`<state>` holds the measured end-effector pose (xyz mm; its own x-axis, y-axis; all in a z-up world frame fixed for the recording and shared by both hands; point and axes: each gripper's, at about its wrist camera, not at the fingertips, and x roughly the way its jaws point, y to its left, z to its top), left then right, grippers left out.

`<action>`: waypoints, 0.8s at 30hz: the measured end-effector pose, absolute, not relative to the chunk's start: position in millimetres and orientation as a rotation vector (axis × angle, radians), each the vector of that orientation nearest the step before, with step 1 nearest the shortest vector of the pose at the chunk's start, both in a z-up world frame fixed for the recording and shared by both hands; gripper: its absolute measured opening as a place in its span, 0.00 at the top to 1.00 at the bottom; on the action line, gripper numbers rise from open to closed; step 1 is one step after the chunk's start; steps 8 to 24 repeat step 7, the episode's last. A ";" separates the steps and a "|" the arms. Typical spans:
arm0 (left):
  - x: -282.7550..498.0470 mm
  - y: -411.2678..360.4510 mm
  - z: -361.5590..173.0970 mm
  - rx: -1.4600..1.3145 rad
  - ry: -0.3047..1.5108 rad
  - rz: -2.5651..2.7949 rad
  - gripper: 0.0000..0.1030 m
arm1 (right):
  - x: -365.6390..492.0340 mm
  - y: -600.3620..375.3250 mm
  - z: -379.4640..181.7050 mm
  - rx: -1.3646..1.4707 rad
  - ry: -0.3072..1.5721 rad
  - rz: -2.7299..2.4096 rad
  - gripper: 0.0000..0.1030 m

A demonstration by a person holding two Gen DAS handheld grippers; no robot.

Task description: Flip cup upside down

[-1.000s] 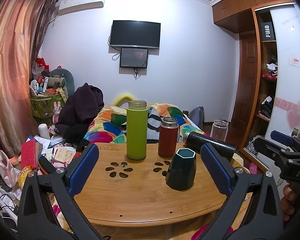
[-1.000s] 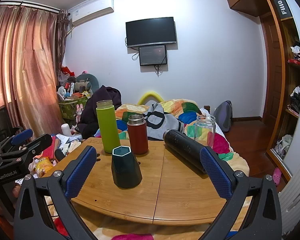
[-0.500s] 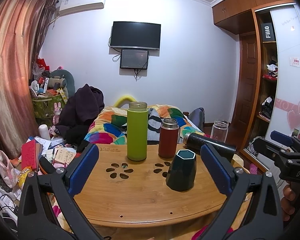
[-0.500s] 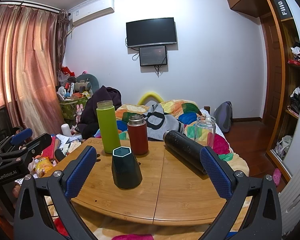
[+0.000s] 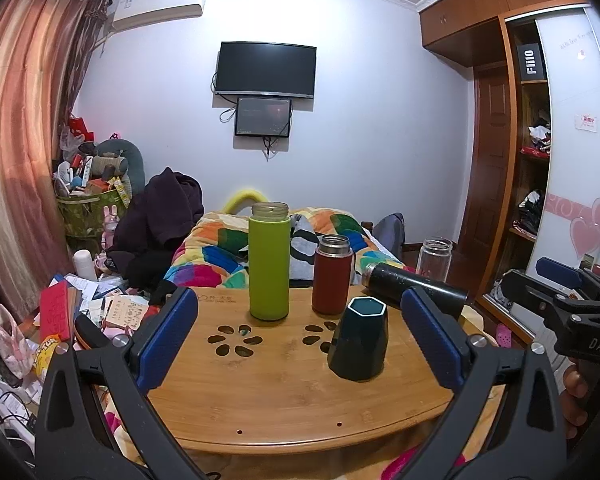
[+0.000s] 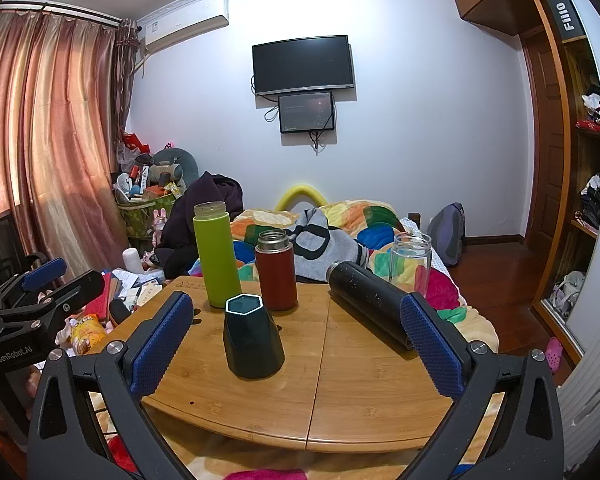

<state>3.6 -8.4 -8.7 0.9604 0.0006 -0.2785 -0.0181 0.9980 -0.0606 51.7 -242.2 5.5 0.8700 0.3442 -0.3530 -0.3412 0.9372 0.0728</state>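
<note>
**Both grippers hanging open over the table, cup standing untouched**

Dark green faceted cup (image 5: 359, 344) is sitting on the bamboo table (image 5: 284, 396), narrow hexagonal end up, wide end down against the wood. Whether that top end is an opening or a closed base, the views are not showing clearly. Nothing is touching it.

Left gripper (image 5: 300, 338) is hovering at the near edge of the table, blue pads spread wide apart, holding nothing. In its own view the cup is sitting toward the right finger (image 5: 432, 340), beyond the fingertips.

Right gripper (image 6: 298, 338) is likewise hanging with its jaws wide apart and empty. In its view the cup (image 6: 253, 338) is standing nearer the left finger (image 6: 162, 344), just past the pads. The left gripper's body is showing at the left edge of this view, off the table.

Behind the cup, a tall lime-green bottle (image 5: 269, 261) and a shorter red flask (image 5: 332, 275) are standing upright side by side, lids off. A black flask (image 6: 370, 306) is lying on its side on the right half of the table, its near end passing behind the right gripper's right finger. A clear glass jar (image 6: 411, 262) is standing upright at the far right edge. A bed with a patchwork quilt (image 6: 352, 224) is lying beyond the table
</note>
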 end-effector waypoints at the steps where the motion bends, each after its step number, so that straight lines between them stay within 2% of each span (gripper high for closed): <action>1: 2.7 -8.5 -8.0 -0.063 0.279 0.011 0.00 | 51.9 -242.2 5.5 0.009 0.371 0.359 0.00; 24: 2.4 -9.6 -8.1 -0.064 0.276 0.018 0.00 | 51.2 -241.5 6.9 0.008 0.373 0.361 0.00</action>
